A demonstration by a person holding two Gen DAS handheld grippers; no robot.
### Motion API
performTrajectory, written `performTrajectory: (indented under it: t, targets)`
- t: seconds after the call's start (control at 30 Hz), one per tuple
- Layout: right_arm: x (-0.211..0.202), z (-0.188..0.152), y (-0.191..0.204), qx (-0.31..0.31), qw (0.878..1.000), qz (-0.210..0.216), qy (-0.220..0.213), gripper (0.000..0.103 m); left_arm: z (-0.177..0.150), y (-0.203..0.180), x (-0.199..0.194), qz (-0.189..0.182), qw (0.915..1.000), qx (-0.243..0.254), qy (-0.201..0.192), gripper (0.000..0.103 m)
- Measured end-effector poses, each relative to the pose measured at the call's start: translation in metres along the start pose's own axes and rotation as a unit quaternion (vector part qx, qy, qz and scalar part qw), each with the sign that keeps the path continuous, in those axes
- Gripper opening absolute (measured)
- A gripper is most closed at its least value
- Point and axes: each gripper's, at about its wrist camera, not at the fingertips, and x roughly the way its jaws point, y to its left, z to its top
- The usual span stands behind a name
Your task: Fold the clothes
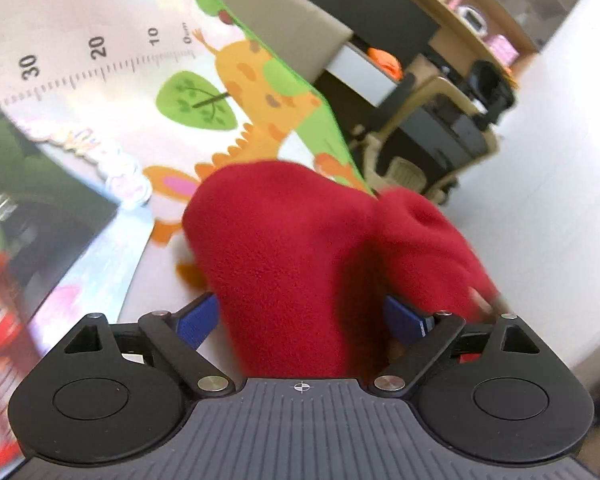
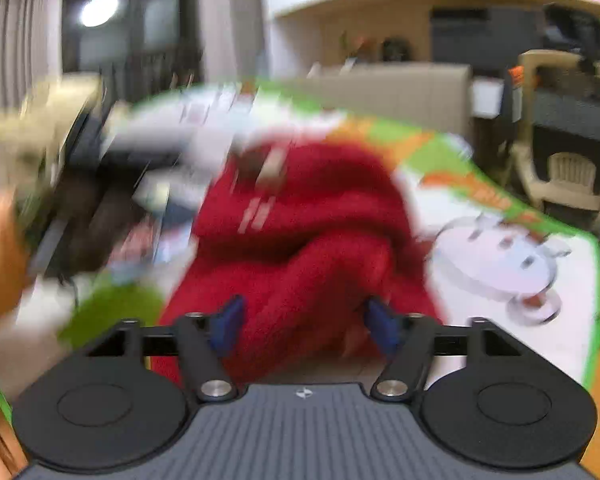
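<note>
A red fleece garment (image 1: 300,248) lies bunched on a cartoon-print play mat (image 1: 112,92). My left gripper (image 1: 303,316) stands open, its blue fingers (image 1: 198,326) wide apart, and the fleece fills the gap and hides the tips. In the blurred right wrist view the same red garment (image 2: 300,232) is heaped on the mat (image 2: 500,264). My right gripper (image 2: 304,320) is also open, with blue fingers (image 2: 228,322) spread on either side of a thick fold. Whether the pads press the cloth cannot be made out.
A beige couch back (image 1: 284,16) stands behind the mat's green edge. Shelves and a beige plastic chair (image 2: 572,176) stand at the right on a pale floor (image 1: 540,168). Dark, blurred objects (image 2: 100,200) lie at the mat's left side.
</note>
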Motion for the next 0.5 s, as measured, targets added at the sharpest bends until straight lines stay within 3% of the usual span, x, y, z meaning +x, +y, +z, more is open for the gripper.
performTrajectory:
  t: [0.07,0.13,0.2,0.3,0.37,0.4,0.5]
  targets:
    - [-0.016,0.014,-0.023,0.039,0.998,-0.033,-0.042,0.078,-0.017,0.000,-0.016,-0.032,0.9993,-0.009,0.014,0.095]
    - [-0.010,0.023,-0.051,0.087,0.991,-0.084,-0.056,0.078,-0.036,-0.004,-0.025,-0.063,0.9975,-0.011,0.029,0.096]
    - [0.016,0.025,-0.076,0.117,0.984,-0.126,-0.033,0.078,-0.052,-0.014,-0.019,-0.072,0.9963,0.007,0.047,0.096]
    - [0.067,0.012,-0.087,0.093,0.984,-0.145,0.047,0.072,-0.071,-0.024,-0.011,-0.072,0.9948,0.030,0.066,0.096]
    - [0.084,0.003,-0.083,0.088,0.986,-0.122,0.075,0.063,-0.074,-0.020,-0.012,-0.075,0.9947,0.016,0.069,0.096]
    - [0.083,0.002,-0.075,0.094,0.988,-0.098,0.072,0.054,-0.073,-0.017,-0.014,-0.074,0.9951,0.012,0.065,0.096]
    - [0.075,-0.002,-0.041,0.080,0.994,-0.039,0.071,0.053,-0.064,-0.004,-0.026,-0.058,0.9972,0.006,0.047,0.096]
